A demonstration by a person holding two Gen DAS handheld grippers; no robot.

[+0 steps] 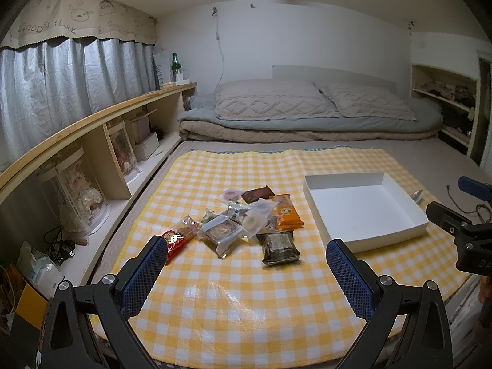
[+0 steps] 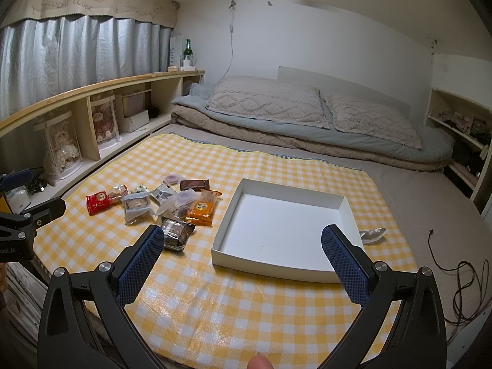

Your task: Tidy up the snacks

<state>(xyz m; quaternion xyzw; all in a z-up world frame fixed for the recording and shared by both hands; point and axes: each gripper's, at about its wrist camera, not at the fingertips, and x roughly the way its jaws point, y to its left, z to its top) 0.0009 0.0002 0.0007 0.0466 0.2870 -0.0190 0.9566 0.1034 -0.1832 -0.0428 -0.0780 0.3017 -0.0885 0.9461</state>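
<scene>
The left gripper (image 1: 246, 258) hangs wide open, empty, just short of the snack pile (image 1: 246, 218); the right gripper (image 2: 243, 246) gapes likewise before the shallow white cardboard box (image 2: 276, 224). Crinkly packets overlap, several labels unreadable. Pile and box sit side by side on glossy yellow-checked cloth (image 2: 246, 307) over the bed.

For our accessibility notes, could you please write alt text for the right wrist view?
An open right gripper hovers over a yellow checked cloth bearing an empty white box, with a pile of wrapped snacks to the box's left. Pillows and folded bedding lie behind.
</scene>
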